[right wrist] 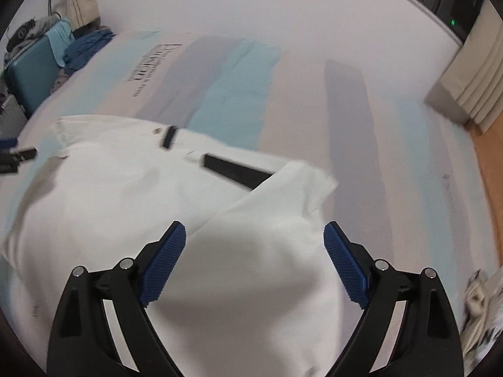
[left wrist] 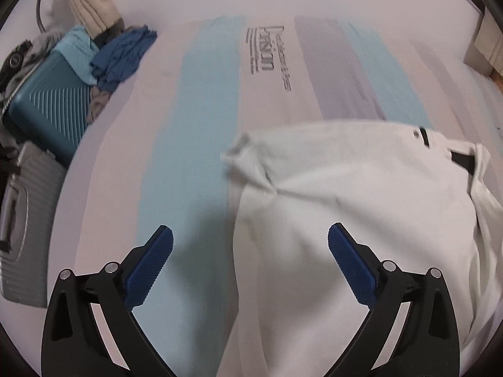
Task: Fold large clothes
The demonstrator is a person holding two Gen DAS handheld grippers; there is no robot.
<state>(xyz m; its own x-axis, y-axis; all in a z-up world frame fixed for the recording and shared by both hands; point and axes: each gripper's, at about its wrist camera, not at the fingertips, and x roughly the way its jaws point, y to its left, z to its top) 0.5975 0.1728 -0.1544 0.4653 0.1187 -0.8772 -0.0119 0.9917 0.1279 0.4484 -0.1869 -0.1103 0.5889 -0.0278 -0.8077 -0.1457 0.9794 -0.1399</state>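
Note:
A white polo shirt (left wrist: pixel 361 194) with a black collar (right wrist: pixel 235 169) lies spread on the striped bed sheet (left wrist: pixel 201 100). One sleeve (right wrist: pixel 292 188) is folded inward over the body, the other sleeve (left wrist: pixel 245 157) lies folded in on the opposite side. My left gripper (left wrist: pixel 250 245) hangs open above the shirt's left edge, nothing between its blue pads. Above the folded sleeve, my right gripper (right wrist: pixel 254 245) stands open too, holding nothing. The left gripper's tip (right wrist: pixel 15 157) shows at the left edge of the right wrist view.
A teal suitcase (left wrist: pixel 47 106) and a grey suitcase (left wrist: pixel 22 213) stand beside the bed on the left, with blue clothes (left wrist: pixel 122 53) piled on its far corner. Beige curtains (right wrist: pixel 481 78) hang at the right, over a wooden floor (right wrist: pixel 490 163). White wall behind.

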